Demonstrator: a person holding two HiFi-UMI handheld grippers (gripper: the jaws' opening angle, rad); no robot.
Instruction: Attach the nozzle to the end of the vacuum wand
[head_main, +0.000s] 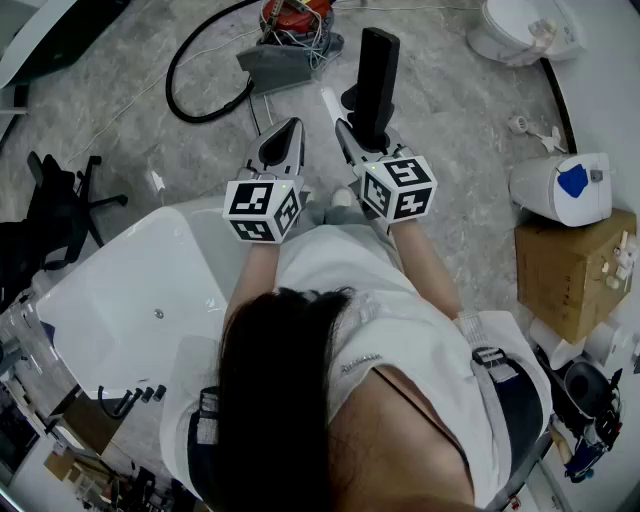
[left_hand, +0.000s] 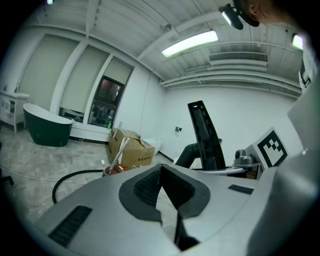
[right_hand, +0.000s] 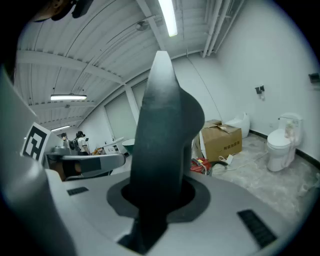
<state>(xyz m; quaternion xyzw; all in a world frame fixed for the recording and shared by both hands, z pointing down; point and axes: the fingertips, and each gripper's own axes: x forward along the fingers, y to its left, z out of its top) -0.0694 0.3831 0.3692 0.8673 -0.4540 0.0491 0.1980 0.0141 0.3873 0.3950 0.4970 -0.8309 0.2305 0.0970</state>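
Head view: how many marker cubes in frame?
2. One cube sits on the left gripper, left of centre. The other cube sits on the right gripper, which holds the black nozzle. None looks hidden.

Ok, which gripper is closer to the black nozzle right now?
Right. The right gripper is shut on the nozzle, holding its lower end. The left gripper is shut and empty, off to the nozzle's left, not touching it.

A bare mock-bathroom test space, with white bathtub, toilet, cardboard box and strip ceiling light.
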